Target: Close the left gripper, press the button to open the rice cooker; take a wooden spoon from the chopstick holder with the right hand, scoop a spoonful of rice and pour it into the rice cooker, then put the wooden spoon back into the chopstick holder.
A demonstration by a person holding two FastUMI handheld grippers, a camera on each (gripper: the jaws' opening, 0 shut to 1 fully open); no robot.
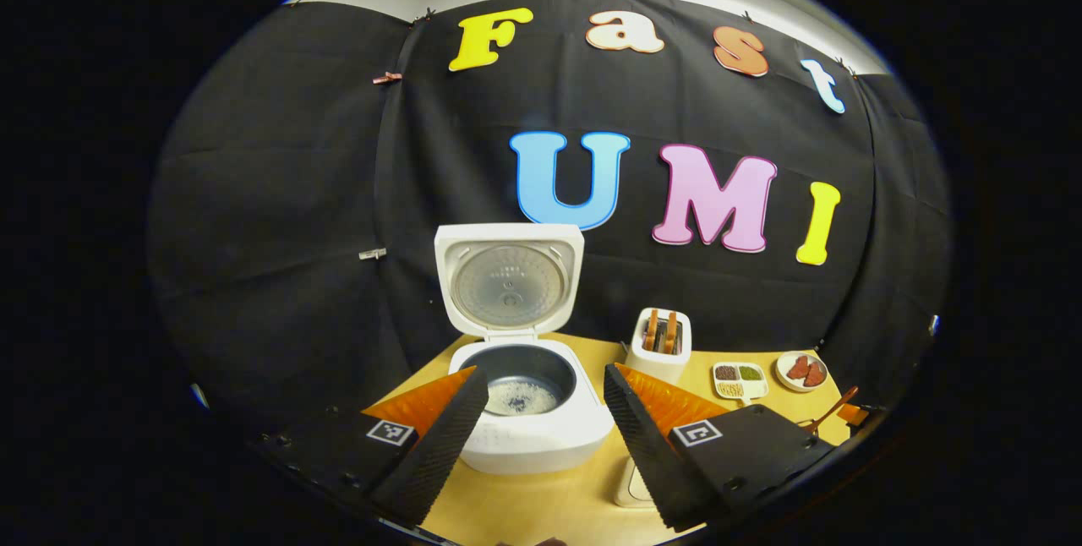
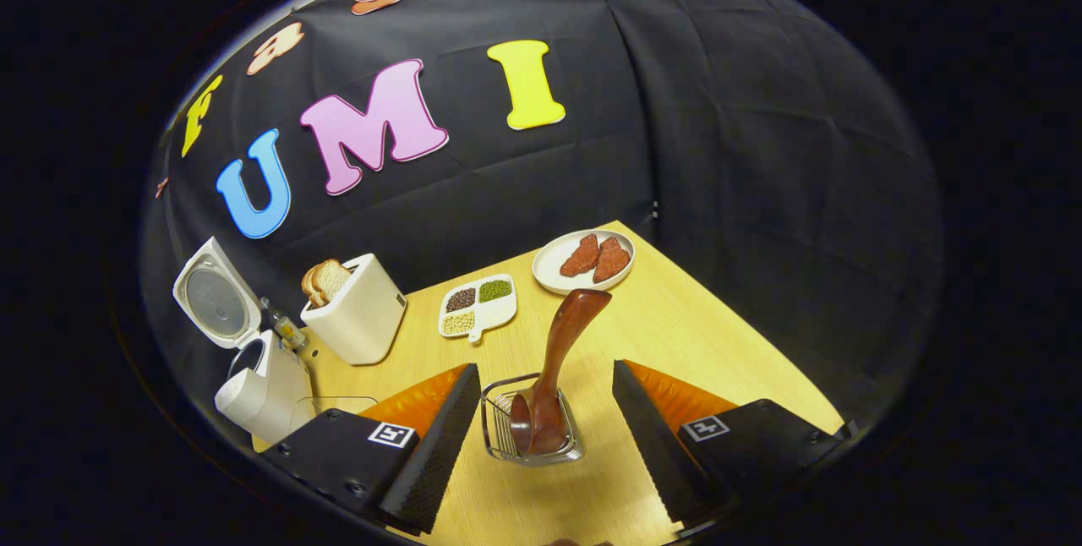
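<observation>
Two grippers are seen released: the left gripper before the lid-up white rice cooker, the right gripper around a dark polished wooden spoon standing bowl-down in a wire chopstick holder. Light, stiff, probably slippery, it seems best held mid-handle.

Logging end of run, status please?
Both grippers open, left, right. Rice cooker lid up, rice in pot. Wooden spoon standing in chopstick holder. Nothing in the way.
</observation>
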